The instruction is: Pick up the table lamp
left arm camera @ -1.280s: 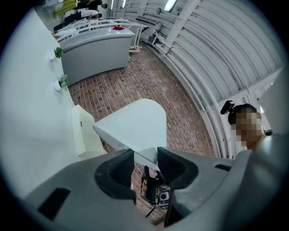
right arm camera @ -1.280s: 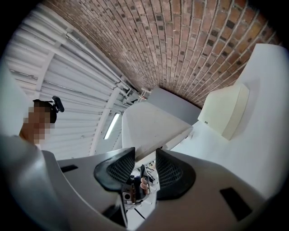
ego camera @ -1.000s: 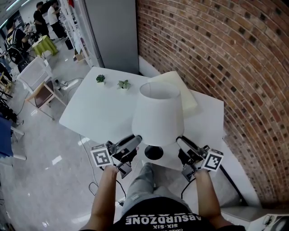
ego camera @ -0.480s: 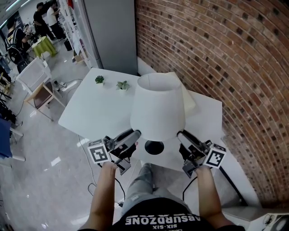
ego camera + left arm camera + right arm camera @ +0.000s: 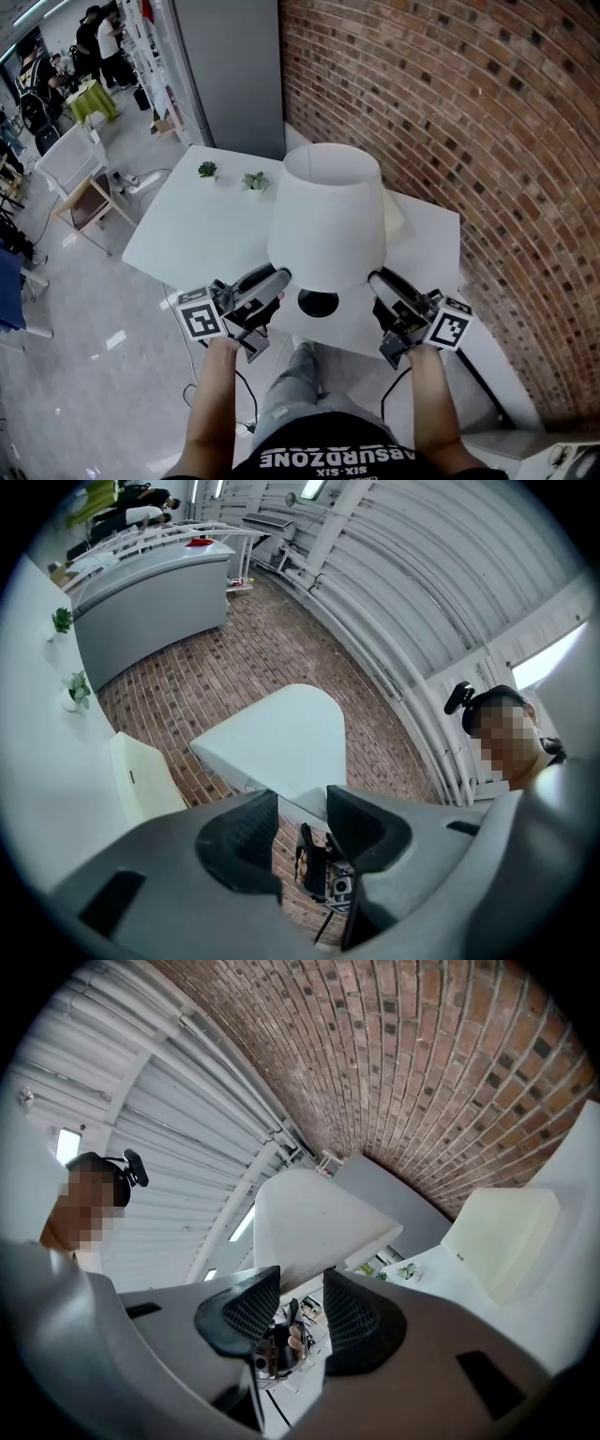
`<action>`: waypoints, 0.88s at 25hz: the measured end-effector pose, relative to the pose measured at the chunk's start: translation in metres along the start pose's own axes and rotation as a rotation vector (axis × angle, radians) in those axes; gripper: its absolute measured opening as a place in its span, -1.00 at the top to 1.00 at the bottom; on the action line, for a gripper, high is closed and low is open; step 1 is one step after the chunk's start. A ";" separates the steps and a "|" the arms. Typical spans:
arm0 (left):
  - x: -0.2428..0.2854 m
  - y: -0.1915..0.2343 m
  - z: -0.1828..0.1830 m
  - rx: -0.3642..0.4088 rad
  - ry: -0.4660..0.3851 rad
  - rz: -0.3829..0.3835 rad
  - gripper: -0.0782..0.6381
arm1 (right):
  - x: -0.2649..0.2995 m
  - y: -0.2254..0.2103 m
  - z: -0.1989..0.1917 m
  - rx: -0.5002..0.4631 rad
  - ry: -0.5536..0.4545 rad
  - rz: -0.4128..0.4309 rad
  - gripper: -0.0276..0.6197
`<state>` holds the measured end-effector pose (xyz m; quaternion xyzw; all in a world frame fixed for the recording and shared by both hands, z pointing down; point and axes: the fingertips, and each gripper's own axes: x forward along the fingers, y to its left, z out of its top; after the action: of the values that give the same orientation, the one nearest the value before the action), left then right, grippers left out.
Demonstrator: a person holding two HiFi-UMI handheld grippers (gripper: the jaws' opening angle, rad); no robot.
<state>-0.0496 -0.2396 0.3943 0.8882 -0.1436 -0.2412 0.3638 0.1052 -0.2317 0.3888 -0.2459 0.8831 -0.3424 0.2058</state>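
The table lamp has a white cone shade and a round black base; it hangs upright above the white table. My left gripper is shut on the left side of the shade's lower rim. My right gripper is shut on the right side of that rim. In the left gripper view the shade rises from between the pads of the left gripper, its rim pinched there. The right gripper view shows the shade clamped the same way in the right gripper.
Two small potted plants stand at the table's far edge. A cream pad lies behind the lamp near the brick wall. A grey pillar stands beyond the table. A cable runs over the floor at the left.
Both grippers have risen together with the lamp. The shade looms larger and higher in the head view, and the base has come off the table.
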 end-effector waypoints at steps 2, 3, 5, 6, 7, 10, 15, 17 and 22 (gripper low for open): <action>0.001 -0.003 0.002 0.014 0.004 -0.003 0.34 | 0.000 0.002 0.001 -0.014 0.006 -0.002 0.48; 0.001 -0.005 0.002 0.019 0.005 -0.005 0.34 | -0.001 0.003 0.002 -0.021 0.006 -0.001 0.48; 0.002 -0.010 0.003 0.027 0.003 -0.011 0.34 | -0.002 0.008 0.004 -0.034 0.003 0.004 0.48; 0.003 -0.012 0.003 0.030 0.002 -0.014 0.33 | -0.003 0.010 0.005 -0.042 0.002 0.007 0.48; 0.004 -0.014 0.004 0.033 0.001 -0.017 0.34 | -0.003 0.013 0.006 -0.051 0.001 0.009 0.47; 0.005 -0.019 0.004 0.044 0.005 -0.022 0.34 | -0.005 0.017 0.009 -0.080 0.004 0.008 0.47; 0.006 -0.024 0.002 0.051 0.009 -0.033 0.34 | -0.008 0.024 0.012 -0.123 0.004 0.015 0.47; 0.006 -0.025 0.001 0.051 0.008 -0.037 0.34 | -0.008 0.026 0.012 -0.139 0.004 0.014 0.47; 0.005 -0.028 0.000 0.058 0.016 -0.039 0.34 | -0.010 0.031 0.011 -0.160 0.009 0.010 0.46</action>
<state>-0.0428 -0.2224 0.3722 0.9029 -0.1302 -0.2369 0.3343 0.1104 -0.2118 0.3615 -0.2558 0.9098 -0.2706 0.1833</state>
